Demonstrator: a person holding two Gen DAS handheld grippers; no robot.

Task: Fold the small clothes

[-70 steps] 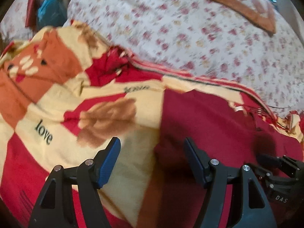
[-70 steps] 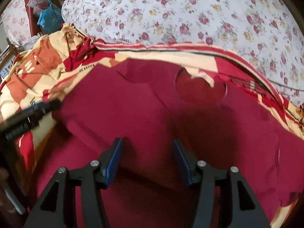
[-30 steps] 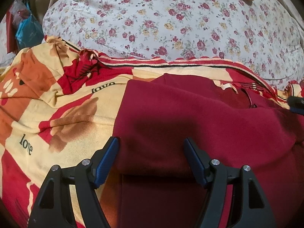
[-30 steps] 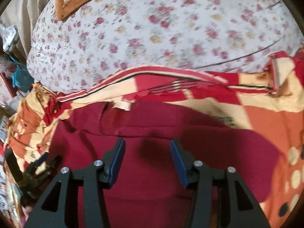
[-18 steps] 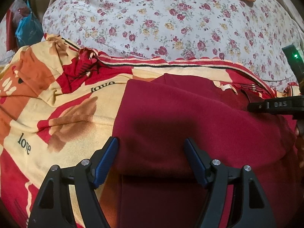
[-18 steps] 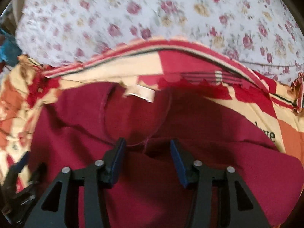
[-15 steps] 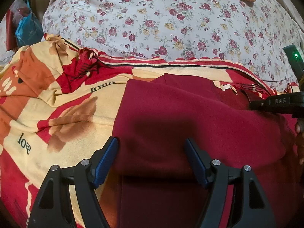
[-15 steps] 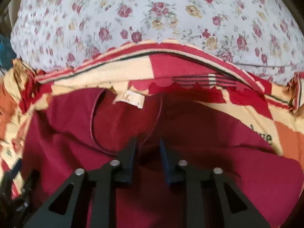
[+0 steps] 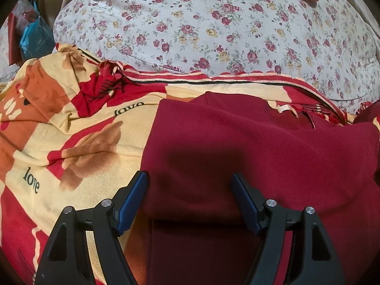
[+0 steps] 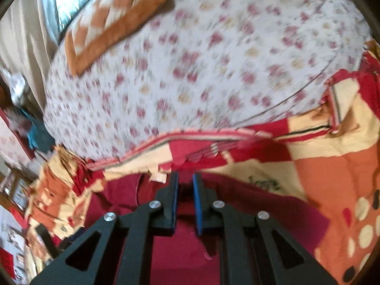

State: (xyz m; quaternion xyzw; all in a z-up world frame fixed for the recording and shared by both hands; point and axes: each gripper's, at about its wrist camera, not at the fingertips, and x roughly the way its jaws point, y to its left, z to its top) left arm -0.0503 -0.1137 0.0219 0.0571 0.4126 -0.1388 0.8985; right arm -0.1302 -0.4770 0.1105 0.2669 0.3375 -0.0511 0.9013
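A: Hovering with jaws wide apart, the left gripper (image 9: 188, 198) held nothing; the maroon shirt (image 9: 249, 147) lay partly folded on the blanket (image 9: 78, 142), its near left edge between the fingers, the floral pillow (image 9: 213, 28) behind.

B: And the right view?

A: Blurred. The right gripper (image 10: 185, 198) had just been closing, clenched on the shirt (image 10: 180, 249) by the collar label (image 10: 158, 177).

Patterned blanket (image 9: 78, 147) left of and beyond jaws; floral quilt (image 9: 213, 30) further beyond; orange cushion (image 10: 114, 21) atop it; blue bag (image 9: 35, 38) far left.
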